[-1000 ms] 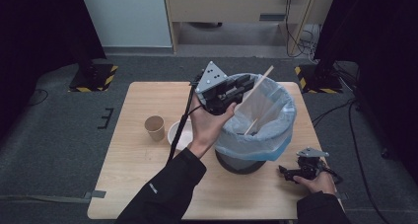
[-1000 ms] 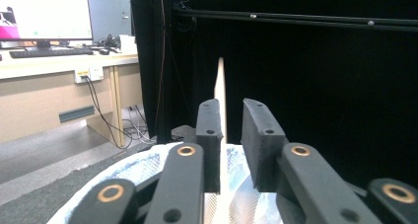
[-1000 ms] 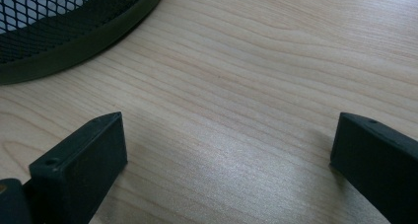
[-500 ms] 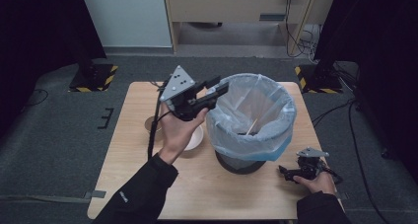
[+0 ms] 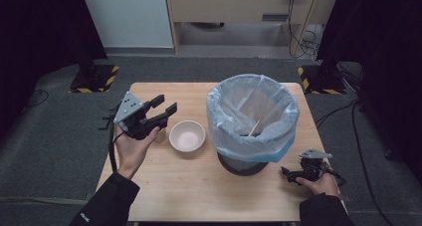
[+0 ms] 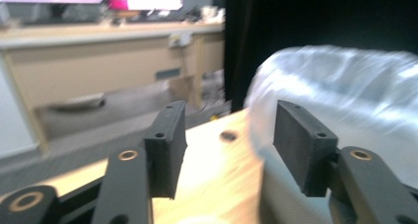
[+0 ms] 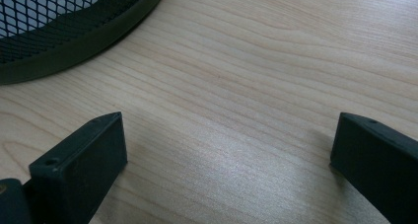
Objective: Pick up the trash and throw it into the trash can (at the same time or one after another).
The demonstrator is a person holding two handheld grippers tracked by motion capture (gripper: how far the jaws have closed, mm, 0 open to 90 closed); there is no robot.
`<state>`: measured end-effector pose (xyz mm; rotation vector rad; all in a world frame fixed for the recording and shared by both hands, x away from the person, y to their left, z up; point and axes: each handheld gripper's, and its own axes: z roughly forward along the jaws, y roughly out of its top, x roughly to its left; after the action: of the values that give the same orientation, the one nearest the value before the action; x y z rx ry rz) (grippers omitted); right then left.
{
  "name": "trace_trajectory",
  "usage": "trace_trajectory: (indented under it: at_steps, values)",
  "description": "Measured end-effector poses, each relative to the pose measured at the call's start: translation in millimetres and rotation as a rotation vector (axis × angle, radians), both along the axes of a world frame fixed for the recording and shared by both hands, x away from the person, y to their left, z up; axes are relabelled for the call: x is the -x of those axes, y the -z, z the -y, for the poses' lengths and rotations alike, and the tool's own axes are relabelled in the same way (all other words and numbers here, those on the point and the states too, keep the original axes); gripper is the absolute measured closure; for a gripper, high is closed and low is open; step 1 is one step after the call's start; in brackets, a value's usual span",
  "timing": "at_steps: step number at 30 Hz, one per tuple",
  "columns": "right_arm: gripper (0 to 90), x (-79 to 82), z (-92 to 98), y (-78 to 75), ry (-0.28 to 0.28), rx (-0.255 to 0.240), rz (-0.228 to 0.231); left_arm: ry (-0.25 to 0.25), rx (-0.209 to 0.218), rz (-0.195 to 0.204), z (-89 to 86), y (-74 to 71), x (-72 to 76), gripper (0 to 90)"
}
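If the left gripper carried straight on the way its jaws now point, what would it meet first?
Probably the blue-lined bin. The left gripper, jaws open and empty after just opening, points toward it above the table, likely passing over the white bowl. Depth is uncertain; it might skim the bin's far side.

A: High view's evenly lit on the table (image 5: 199,186), dark at both sides. Sharp enough.
B: Left gripper view's motion-blurred, the bin bag (image 6: 345,95) smeared, monitors blown out. Right gripper view crisp, soft shadows on wood.
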<state>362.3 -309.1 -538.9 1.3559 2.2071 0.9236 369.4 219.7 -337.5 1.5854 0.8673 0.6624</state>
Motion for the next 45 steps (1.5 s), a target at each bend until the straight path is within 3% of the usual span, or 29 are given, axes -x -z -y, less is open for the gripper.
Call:
trace_trajectory:
  at_steps: [1,2,7,8,10,11,14,21,26,28,32,36,41,45]
  values:
    - [0.9,0.0,0.0,0.0,0.000,0.000,0.000,0.000,0.000,0.000,0.0,0.0,0.0,43.6]
    - [0.8,0.0,0.0,0.0,0.000,0.000,0.000,-0.040,-0.002,-0.025,-13.9,16.1,-1.8,42.2]
    - [0.8,0.0,0.0,0.0,0.000,0.001,0.000,-0.130,-0.028,-0.090,-40.7,50.9,-8.7,38.2]
    - [0.8,0.0,0.0,0.0,0.000,0.001,0.000,-0.130,-0.028,-0.090,-40.7,50.9,-8.7,38.0]
    - [0.8,0.0,-0.1,0.0,0.000,0.001,0.000,-0.175,-0.023,-0.132,-52.2,69.5,-15.0,36.9]
    - [0.8,0.0,-0.1,0.0,0.000,0.001,0.000,-0.175,-0.023,-0.132,-52.2,69.5,-15.0,36.6]
    - [0.9,0.0,0.0,0.0,0.000,0.001,0.000,-0.217,-0.039,-0.186,-60.8,89.6,-27.0,35.7]
    - [0.8,0.0,0.0,0.0,0.000,0.001,0.000,-0.267,-0.061,-0.232,-67.7,109.9,-47.9,34.3]
    - [0.9,0.0,0.0,0.0,-0.001,0.001,0.000,-0.290,-0.076,-0.291,-67.7,127.1,-63.6,36.1]
    - [0.9,0.0,0.0,0.0,0.000,0.000,0.000,-0.298,-0.072,-0.334,-68.8,135.0,-69.7,36.7]
    - [0.9,0.0,0.0,0.0,0.000,0.000,0.000,-0.308,-0.072,-0.388,-69.9,146.3,-75.7,43.3]
    - [0.9,0.0,0.1,0.0,-0.001,0.000,0.001,-0.294,-0.066,-0.437,-69.9,153.4,-75.8,57.8]
    - [0.9,0.0,0.0,0.0,0.000,0.000,0.000,-0.295,-0.063,-0.465,-70.7,151.9,-72.3,76.8]
    - [0.8,0.0,0.0,0.0,0.000,0.000,0.000,-0.296,-0.059,-0.468,-72.9,147.2,-68.4,82.0]
